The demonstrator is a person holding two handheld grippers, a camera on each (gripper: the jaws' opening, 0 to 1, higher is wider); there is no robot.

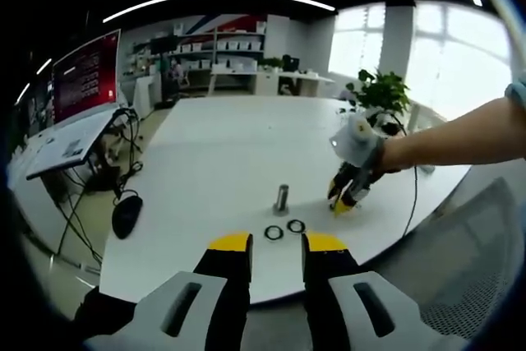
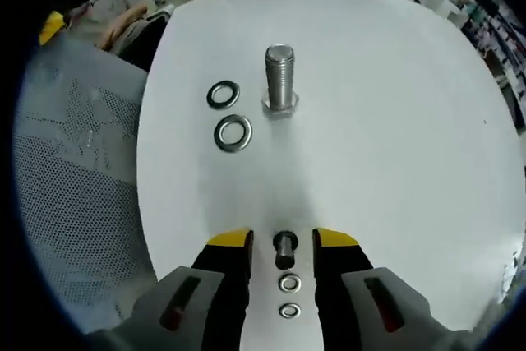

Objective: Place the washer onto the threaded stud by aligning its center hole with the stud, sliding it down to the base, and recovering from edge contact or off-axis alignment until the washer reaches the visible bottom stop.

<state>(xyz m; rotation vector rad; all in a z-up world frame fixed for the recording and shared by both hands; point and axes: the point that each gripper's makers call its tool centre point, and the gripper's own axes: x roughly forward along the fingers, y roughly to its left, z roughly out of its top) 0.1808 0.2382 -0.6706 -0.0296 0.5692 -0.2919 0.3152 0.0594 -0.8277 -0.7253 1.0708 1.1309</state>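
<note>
Washers, two flat steel rings (image 2: 233,132) beside upright threaded steel stud (image 2: 279,76) on white table (image 2: 394,121); we log both grippers, left (image 1: 276,244) and right (image 2: 283,241), jaws parted, empty.

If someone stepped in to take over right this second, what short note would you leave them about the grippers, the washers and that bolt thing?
Left gripper: open, empty, at the near table edge.
Right gripper: open, empty; a small bolt and two small rings lie between its jaws on the table.
Threaded stud stands upright on the white table, nothing on it.
Two washers lie flat beside the stud, apart from it.
Done: nothing placed yet.
Left: pick up a washer, line its hole over the stud, slide it down to the base.
</note>
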